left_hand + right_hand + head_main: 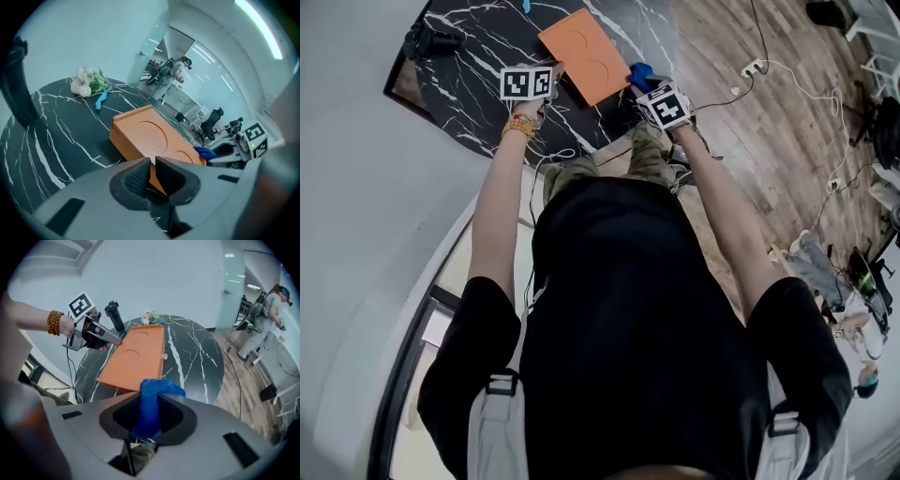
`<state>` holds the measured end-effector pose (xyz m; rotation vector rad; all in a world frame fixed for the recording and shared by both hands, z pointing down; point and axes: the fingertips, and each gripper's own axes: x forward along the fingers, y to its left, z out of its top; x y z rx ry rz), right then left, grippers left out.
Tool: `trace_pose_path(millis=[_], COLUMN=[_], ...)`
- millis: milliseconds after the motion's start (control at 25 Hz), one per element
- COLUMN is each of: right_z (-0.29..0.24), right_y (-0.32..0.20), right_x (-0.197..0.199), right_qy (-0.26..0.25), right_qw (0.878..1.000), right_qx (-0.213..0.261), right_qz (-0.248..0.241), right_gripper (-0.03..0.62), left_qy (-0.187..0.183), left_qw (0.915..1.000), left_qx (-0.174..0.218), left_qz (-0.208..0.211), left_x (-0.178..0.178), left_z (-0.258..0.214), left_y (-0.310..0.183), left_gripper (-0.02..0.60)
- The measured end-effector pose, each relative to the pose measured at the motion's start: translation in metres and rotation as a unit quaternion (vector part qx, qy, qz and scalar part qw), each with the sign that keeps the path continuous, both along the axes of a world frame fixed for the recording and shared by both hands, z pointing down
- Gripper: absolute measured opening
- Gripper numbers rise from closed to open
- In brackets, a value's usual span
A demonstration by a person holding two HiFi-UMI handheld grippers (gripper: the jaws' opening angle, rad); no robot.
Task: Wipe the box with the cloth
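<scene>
Right, the wood floor (769,122) is filling the right side of the head view, with white cables trailing across it. The black marble table (478,84) is sitting just ahead of the person. The orange box (584,54) is lying flat on that table, near the edge closest to the person, showing two round recesses in its top.

The left gripper (153,164) is pointing down at the box's left edge. Its jaws are standing a narrow slit apart and gripping nothing, with only the orange of the box showing through the gap. Whether the tips are touching the box, I cannot tell.

The right gripper (149,398) is clenching the blue cloth (157,387). The cloth is bunching up out of the jaws and hanging just beside the box's near right corner. Each gripper's cube is showing black-and-white square markers, patterns rather than words.

Further back, a black bottle (115,315) is standing upright near the table's far left edge. A small bunch of pale flowers (86,84) is lying at the far rim. A slim teal thing (101,99) is lying just beside the flowers.

A bead bracelet (519,125) is sitting on the left wrist.
</scene>
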<state>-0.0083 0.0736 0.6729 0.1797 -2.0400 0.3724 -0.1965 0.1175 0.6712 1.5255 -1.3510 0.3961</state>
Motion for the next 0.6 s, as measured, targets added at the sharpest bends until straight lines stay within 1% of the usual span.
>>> trace_pose_path(millis=[80, 120, 160, 240, 280, 320, 400, 480, 520, 560, 600], right_z=[-0.006, -0.011, -0.015, -0.021, -0.02, -0.016, -0.003, 0.01, 0.014, 0.016, 0.016], right_y=[0.016, 0.026, 0.04, 0.073, 0.087, 0.094, 0.09, 0.069, 0.052, 0.031, 0.007], right_x=[-0.003, -0.006, -0.01, -0.017, -0.02, -0.022, -0.024, -0.019, -0.015, -0.011, -0.009], right_qy=[-0.019, -0.027, -0.035, -0.048, -0.053, -0.054, -0.048, -0.042, -0.047, -0.057, -0.073], right_qw=[1.0, 0.999, 0.998, 0.994, 0.992, 0.991, 0.99, 0.99, 0.991, 0.992, 0.991], right_qx=[-0.01, -0.025, -0.047, -0.091, -0.104, -0.109, -0.111, -0.12, -0.117, -0.112, -0.107], right_qz=[0.021, 0.027, 0.023, -0.02, -0.045, -0.064, -0.076, -0.058, -0.035, -0.003, 0.032], right_gripper=[0.083, 0.083, 0.083, 0.083, 0.083, 0.083, 0.083, 0.083, 0.083, 0.083, 0.083], left_qy=[0.019, 0.027, 0.033, 0.035, 0.031, 0.027, 0.015, 0.005, 0.0, -0.006, -0.016], left_qw=[0.9996, 0.999, 0.9985, 0.9977, 0.9977, 0.9977, 0.998, 0.9984, 0.9988, 0.9992, 0.9987], left_qx=[0.007, 0.01, 0.012, 0.011, 0.009, 0.006, -0.002, -0.01, -0.016, -0.027, -0.048], left_qz=[-0.022, -0.033, -0.043, -0.057, -0.06, -0.062, -0.062, -0.056, -0.046, -0.027, 0.005], left_x=[0.0, -0.001, -0.003, -0.004, -0.002, 0.0, 0.005, 0.01, 0.014, 0.021, 0.031], left_z=[0.0, 0.0, 0.0, 0.0, 0.0, 0.001, 0.001, 0.002, 0.002, 0.004, 0.008], left_y=[0.003, 0.004, 0.004, 0.005, 0.006, 0.006, 0.008, 0.008, 0.006, 0.005, 0.007], left_gripper=[0.036, 0.035, 0.035, 0.035, 0.035, 0.035, 0.035, 0.035, 0.035, 0.031, 0.018])
